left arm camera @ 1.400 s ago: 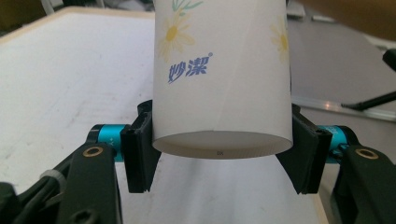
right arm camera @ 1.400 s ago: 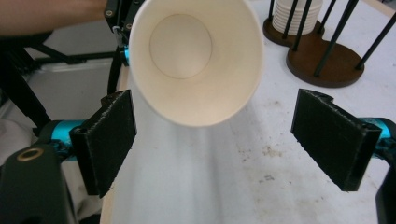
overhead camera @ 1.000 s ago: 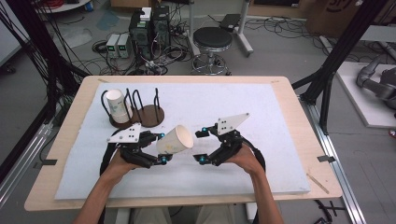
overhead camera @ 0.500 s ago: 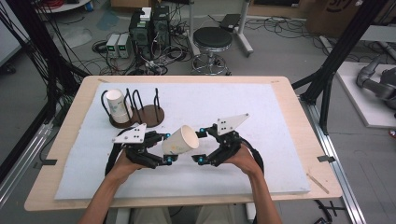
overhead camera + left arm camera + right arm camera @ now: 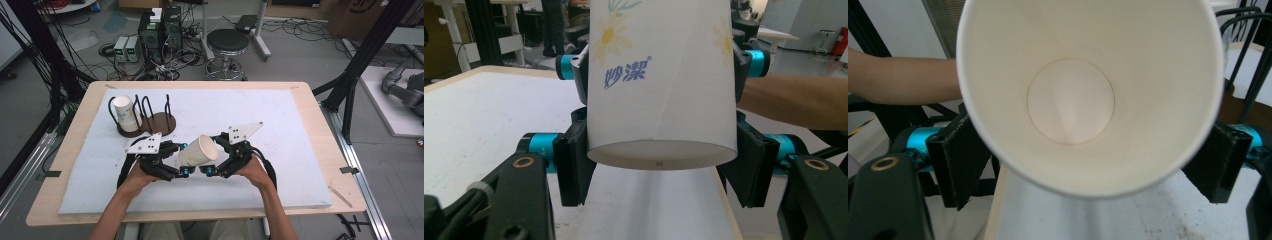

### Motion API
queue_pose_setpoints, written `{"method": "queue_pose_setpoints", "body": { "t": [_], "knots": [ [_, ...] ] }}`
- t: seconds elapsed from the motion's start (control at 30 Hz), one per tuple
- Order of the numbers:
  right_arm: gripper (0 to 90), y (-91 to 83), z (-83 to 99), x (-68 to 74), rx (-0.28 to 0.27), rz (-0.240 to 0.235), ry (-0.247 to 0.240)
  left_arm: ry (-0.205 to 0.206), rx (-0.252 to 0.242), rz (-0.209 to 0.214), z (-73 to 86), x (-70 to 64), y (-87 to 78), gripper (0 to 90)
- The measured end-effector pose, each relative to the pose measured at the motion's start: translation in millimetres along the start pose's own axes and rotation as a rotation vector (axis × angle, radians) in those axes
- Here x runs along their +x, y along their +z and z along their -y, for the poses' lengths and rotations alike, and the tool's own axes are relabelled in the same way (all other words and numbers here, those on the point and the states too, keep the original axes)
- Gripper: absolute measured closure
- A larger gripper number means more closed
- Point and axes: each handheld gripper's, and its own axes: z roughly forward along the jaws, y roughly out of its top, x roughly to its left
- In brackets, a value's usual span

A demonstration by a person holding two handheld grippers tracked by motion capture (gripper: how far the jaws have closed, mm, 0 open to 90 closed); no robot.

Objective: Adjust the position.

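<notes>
white mat (image 5: 300, 125) on table | paper cup (image 5: 198, 150) was clamped between left gripper (image 5: 181, 159) and right gripper (image 5: 205, 157) | daisy print seen from left gripper view, empty inside from right one

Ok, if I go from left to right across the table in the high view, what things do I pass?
Cup in the rack → wire rack → left gripper → paper cup held between both grippers → right gripper → wooden stick at the table's right edge.
</notes>
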Motion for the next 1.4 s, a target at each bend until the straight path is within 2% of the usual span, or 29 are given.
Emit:
{"method": "queue_pose_setpoints", "body": {
  "t": [0.2, 0.33, 0.43, 0.53, 0.73, 0.9, 0.93, 1.0, 1.07, 1.1, 1.2, 1.27, 1.4],
  "knots": [
    [16.2, 1.1, -0.9, 0.2, -0.037, -0.011, -0.003, 0.002, -0.004, 0.009, -0.2, -1.2, 4.7, 36.9],
    [20.4, -1.0, -1.4, 0.2, -0.073, -0.012, -0.006, 0.003, -0.002, 0.019, -0.2, -2.0, 7.6, 36.9],
    [21.4, -1.5, -1.6, 0.5, -0.082, -0.019, -0.009, 0.003, -0.004, 0.022, -0.6, -2.4, 8.5, 36.9],
    [27.5, -2.3, -1.6, 1.5, -0.089, -0.028, -0.018, 0.001, -0.004, 0.02, -0.5, -1.9, 8.2, 37.0],
    [32.0, -1.8, -1.2, 2.4, -0.098, -0.027, -0.029, 0.009, 0.003, 0.021, -0.7, -2.3, 7.4, 37.2],
    [32.6, -1.5, -0.7, 2.6, -0.098, -0.025, -0.03, 0.004, 0.006, 0.023, -0.8, -2.2, 7.1, 36.2],
    [32.6, -1.4, -0.7, 2.6, -0.098, -0.024, -0.029, -0.005, 0.002, 0.016, -0.9, -2.4, 7.7, 32.6],
    [32.5, -1.4, -0.7, 2.7, -0.1, -0.03, -0.026, -0.056, 0.012, -0.003, -1.1, -1.9, 9.2, 8.1],
    [32.5, -1.4, -0.7, 2.7, -0.097, -0.027, -0.028, -0.098, -0.004, 0.037, -0.3, 0.7, 8.3, 1.6],
    [32.5, -1.6, -0.6, 2.5, -0.095, -0.025, -0.027, -0.1, -0.001, 0.039, -0.6, 1.2, 7.6, 1.7],
    [32.4, -2.8, -0.6, 2.0, -0.094, -0.018, -0.022, -0.081, 0.029, 0.009, -1.4, 0.3, 6.1, 1.7],
    [32.4, -3.7, -0.6, 1.5, -0.093, -0.012, -0.025, -0.076, 0.066, -0.016, -1.3, -0.1, 5.4, 1.7],
    [32.3, -5.8, -1.0, 1.7, -0.085, 0.004, -0.022, -0.053, 0.109, -0.068, -1.0, -1.3, 1.0, 1.7]
  ]
}}
